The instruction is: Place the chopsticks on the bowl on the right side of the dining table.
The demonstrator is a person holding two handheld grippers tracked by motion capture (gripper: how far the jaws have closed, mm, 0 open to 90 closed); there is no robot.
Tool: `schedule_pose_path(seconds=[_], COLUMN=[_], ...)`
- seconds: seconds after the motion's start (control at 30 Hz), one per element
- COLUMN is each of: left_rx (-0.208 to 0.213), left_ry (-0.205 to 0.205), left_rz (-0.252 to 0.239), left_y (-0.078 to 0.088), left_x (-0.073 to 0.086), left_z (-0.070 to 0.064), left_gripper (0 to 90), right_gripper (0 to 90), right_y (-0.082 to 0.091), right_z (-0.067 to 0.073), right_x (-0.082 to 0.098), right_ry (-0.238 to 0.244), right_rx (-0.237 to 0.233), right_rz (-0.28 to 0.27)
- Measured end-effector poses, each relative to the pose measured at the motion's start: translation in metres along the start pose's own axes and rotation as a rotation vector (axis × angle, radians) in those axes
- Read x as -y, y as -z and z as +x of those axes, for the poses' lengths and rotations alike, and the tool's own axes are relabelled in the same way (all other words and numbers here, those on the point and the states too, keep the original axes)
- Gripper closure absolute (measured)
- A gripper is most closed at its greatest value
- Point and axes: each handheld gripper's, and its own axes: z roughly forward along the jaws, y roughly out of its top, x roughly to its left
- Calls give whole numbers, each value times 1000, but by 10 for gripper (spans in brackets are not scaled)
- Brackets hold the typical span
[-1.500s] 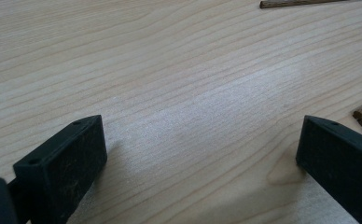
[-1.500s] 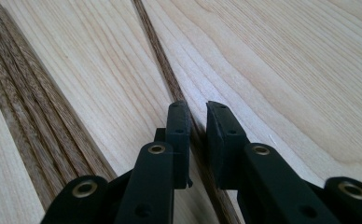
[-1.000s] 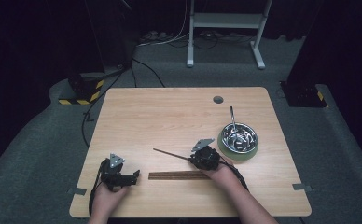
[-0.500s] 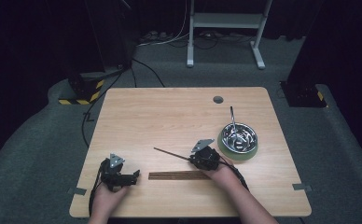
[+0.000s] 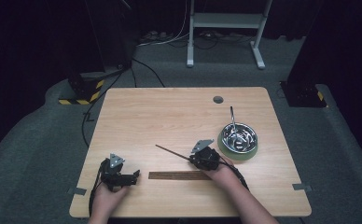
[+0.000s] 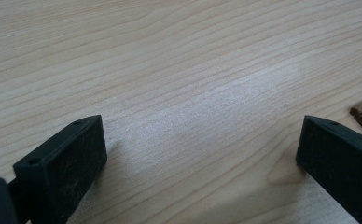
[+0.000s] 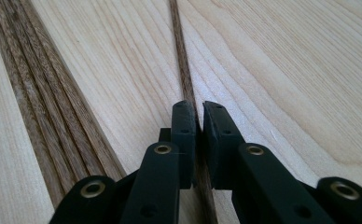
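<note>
The step in hand looks like the pick-up of a single chopstick (image 7: 184,79) from the counter (image 5: 170,116): the right hand-held gripper (image 7: 198,116) has its two black jaws drawn almost together around the thin dark wooden stick, which runs between them and away up the right gripper view. The jaws have just been closing, and the stick sits in the narrow slit between them, so the grip reads as clenched on it. In the high view that chopstick (image 5: 172,153) slants from the right hand-held gripper (image 5: 198,161) up and to the left, apart from the row of chopsticks (image 5: 179,175) lying side by side parallel to the counter's near edge, just in front of the right hand. The same row (image 7: 44,116) shows in the right gripper view as several dark sticks to the left of the jaws. Near the counter's right edge stands a steel bowl (image 5: 237,136) on a green base, with a metal utensil leaning out of it; judging by its closeness, it is the likely place for the stick to go. The next move would then call for a lift without the long stick pivoting in the jaws, then a swing to the right toward the bowl. The left hand-held gripper (image 5: 131,176) rests near the near left corner, its jaws spread wide over bare wood, released. Compared with the earlier high views, both hands sit in the same places and the stick keeps the same slant; only the right jaws have narrowed.
</note>
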Motion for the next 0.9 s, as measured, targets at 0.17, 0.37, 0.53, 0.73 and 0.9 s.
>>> schedule_pose_path(seconds=[0.17,0.37,0.53,0.73,0.9], left_rx=[0,0,0,0,0], left_ry=[2,1,0,1,1], left_rz=[-1,-1,0,-1,-1], left_y=[0,0,0,0,0], left_x=[0,0,0,0,0], left_z=[0,0,0,0,0], left_gripper=[16,16,16,16,16], right_gripper=[835,837,837,837,837], right_y=[0,0,0,1,3], right_z=[0,0,0,-1,-1], right_x=[0,0,-2,-3,-4], right_ry=[2,7,16,29,28], right_rx=[4,5,16,19,22], right_rz=[3,4,6,0,-5])
